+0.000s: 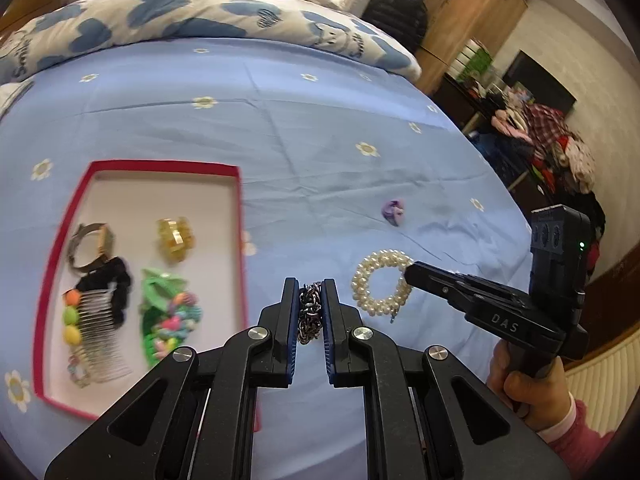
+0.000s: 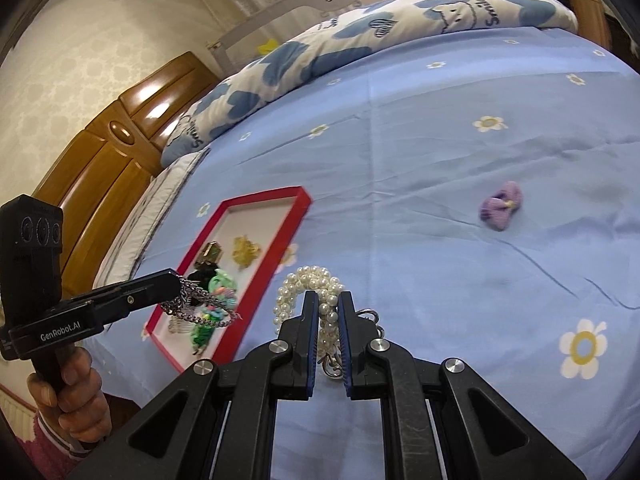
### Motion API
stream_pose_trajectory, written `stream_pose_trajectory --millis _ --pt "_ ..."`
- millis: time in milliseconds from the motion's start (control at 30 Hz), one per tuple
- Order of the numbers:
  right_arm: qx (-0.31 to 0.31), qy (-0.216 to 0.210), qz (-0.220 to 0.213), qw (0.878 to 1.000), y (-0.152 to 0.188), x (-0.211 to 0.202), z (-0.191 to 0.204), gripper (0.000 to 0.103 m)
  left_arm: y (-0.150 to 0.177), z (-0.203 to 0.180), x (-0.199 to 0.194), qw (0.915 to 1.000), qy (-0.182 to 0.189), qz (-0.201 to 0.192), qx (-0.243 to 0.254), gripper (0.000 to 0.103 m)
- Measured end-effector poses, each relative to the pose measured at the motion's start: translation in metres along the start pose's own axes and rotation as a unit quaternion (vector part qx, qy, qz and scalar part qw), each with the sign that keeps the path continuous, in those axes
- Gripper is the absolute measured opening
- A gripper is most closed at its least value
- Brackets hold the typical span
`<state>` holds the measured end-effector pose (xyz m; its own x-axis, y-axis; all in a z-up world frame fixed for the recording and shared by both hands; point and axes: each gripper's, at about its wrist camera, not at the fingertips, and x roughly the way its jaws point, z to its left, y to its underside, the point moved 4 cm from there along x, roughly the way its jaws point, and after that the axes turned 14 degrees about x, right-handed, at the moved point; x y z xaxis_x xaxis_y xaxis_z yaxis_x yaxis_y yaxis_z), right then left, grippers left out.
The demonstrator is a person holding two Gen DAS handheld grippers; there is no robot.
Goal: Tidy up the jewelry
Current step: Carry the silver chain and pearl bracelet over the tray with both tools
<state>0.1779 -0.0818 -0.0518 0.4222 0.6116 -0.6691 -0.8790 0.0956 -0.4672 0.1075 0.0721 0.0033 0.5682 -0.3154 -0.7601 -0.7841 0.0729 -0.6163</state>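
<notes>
Nearest in the left wrist view, the left gripper (image 1: 311, 286) is clenched on one dark metal chain bracelet (image 1: 310, 312), which hangs in a bunch between the pads above the blue bedsheet (image 1: 320, 128). In the right wrist view the same chain (image 2: 200, 308) droops in loops from the tip of that tool, over the near end of the box. The right gripper (image 2: 329, 300) is clamped on one pearl bracelet (image 2: 308, 286) of several coiled rows; a silvery clasp or charm below its pads is partly hidden and hard to make out. One hand (image 1: 520, 380) in a pink sleeve holds the right tool's grip, cut off by the frame edge; the other hand (image 2: 72, 392) holds the left tool.

Further on, one red-rimmed box (image 1: 240, 216) with a white floor lies on the sheet toward the bed's headboard side. Inside it are five blurred pieces: a hair comb with coloured beads (image 1: 92, 328), a green clip with pastel beads (image 1: 168, 312), a black scrunchie (image 1: 108, 284), a metal bangle watch (image 1: 90, 246) and a yellow claw clip (image 1: 175, 238).

Beyond, one purple bow (image 2: 502, 205) lies alone on the open sheet, well apart from the box. At the far edge of the bed sits one rolled quilt (image 1: 192, 16) with blue hearts.
</notes>
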Motion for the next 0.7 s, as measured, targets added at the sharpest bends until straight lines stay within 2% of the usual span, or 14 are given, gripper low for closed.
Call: stream_pose_trajectory --millis 700 --pt "-0.064 -0.045 0.053 0.996 0.030 0.046 0.091 0.009 0.054 0.086 -0.043 0.9943 -0.049 -0.014 -0.093 0.009"
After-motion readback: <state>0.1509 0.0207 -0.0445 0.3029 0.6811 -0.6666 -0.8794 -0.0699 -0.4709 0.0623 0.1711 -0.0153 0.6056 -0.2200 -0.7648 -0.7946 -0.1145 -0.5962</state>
